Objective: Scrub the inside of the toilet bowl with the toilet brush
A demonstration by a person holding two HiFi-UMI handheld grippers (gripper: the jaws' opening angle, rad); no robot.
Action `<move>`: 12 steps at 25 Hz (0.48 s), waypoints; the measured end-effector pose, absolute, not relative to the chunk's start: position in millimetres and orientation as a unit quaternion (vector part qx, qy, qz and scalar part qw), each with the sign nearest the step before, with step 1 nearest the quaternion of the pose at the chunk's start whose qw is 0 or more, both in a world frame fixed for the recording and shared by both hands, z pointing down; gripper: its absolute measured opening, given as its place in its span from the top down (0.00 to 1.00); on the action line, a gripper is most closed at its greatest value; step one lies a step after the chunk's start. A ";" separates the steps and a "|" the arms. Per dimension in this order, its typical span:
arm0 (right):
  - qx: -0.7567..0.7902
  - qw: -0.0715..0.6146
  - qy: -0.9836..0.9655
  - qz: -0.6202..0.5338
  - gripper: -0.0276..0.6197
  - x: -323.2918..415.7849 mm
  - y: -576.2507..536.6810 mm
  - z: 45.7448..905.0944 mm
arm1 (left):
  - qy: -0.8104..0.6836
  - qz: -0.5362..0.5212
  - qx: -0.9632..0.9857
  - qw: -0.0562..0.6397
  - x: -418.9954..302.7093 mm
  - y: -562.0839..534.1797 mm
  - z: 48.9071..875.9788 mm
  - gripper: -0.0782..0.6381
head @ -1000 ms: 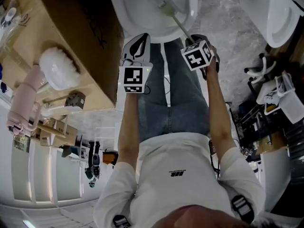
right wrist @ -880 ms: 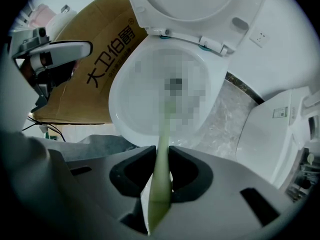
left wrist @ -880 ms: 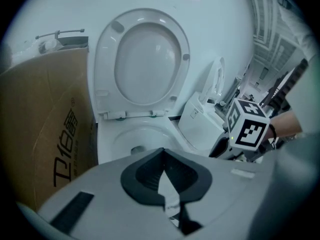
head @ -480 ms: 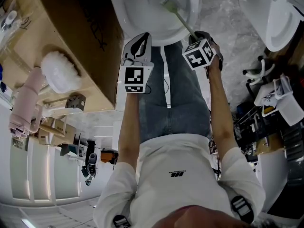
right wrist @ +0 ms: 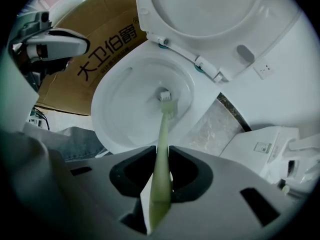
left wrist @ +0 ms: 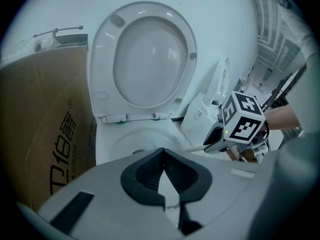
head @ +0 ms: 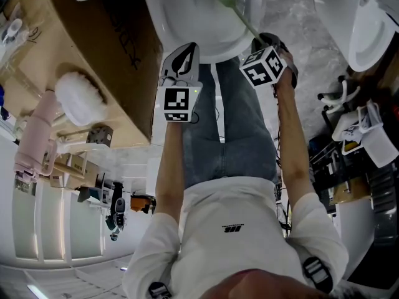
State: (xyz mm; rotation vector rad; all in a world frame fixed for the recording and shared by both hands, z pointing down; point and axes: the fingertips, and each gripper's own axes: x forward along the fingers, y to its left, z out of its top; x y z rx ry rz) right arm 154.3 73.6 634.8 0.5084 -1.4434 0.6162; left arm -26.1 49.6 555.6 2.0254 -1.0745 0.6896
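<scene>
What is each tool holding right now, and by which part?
The right tool grips the toilet brush by its green handle, well back from the head, which is inside the toilet bowl. The left tool is shut, holding nothing.

Pale green toilet brush (right wrist: 164, 134), its slender handle clamped between the jaws of the right gripper (right wrist: 161, 176), reached down into the white oval toilet bowl (right wrist: 120, 109). The small bristled head lay near the bottom. The lid (right wrist: 200, 9) stood raised.
</scene>
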 end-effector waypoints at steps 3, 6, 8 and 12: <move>0.222 0.684 -0.646 0.255 0.84 155.7 61.7 635.6 | -0.419 0.268 0.787 0.366 -24.4 44.6 556.4 0.88; 0.218 0.689 -0.650 0.235 0.84 156.4 51.2 636.0 | -0.419 0.267 0.787 0.366 -23.0 40.4 557.6 0.88; 0.217 0.692 -0.652 0.221 0.84 156.6 44.5 635.9 | -0.419 0.267 0.786 0.367 -22.3 38.1 558.8 0.88; 0.219 0.689 -0.656 0.219 0.84 155.3 35.2 635.2 | -0.420 0.266 0.785 0.369 -21.4 34.1 559.6 0.88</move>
